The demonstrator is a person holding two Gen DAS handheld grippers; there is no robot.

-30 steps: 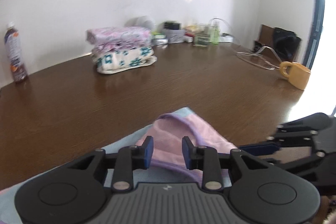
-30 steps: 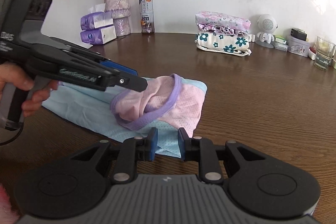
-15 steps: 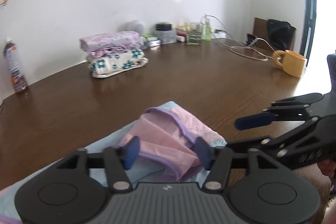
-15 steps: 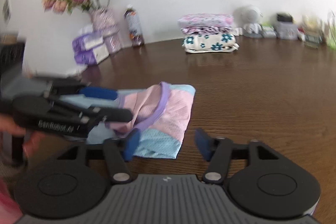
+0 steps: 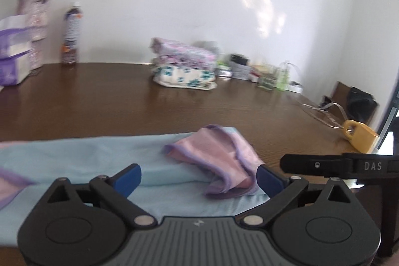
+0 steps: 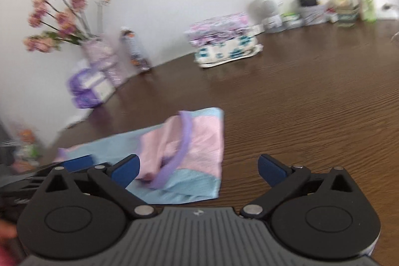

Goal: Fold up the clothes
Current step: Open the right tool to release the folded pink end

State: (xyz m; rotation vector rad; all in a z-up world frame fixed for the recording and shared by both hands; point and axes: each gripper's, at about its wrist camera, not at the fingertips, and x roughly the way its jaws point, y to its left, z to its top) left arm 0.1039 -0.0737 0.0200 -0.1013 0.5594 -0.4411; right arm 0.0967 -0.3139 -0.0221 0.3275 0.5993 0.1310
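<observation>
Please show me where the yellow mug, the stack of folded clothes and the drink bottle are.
yellow mug (image 5: 362, 138), left wrist view, on its side wall.
stack of folded clothes (image 5: 184, 66), left wrist view, front face.
drink bottle (image 5: 71, 36), left wrist view, on its label.

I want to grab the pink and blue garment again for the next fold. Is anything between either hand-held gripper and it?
Nothing visible is. The garment lies directly ahead of the open left hand-held gripper and the open right hand-held gripper. The folded stack sits far back on the table.
</observation>
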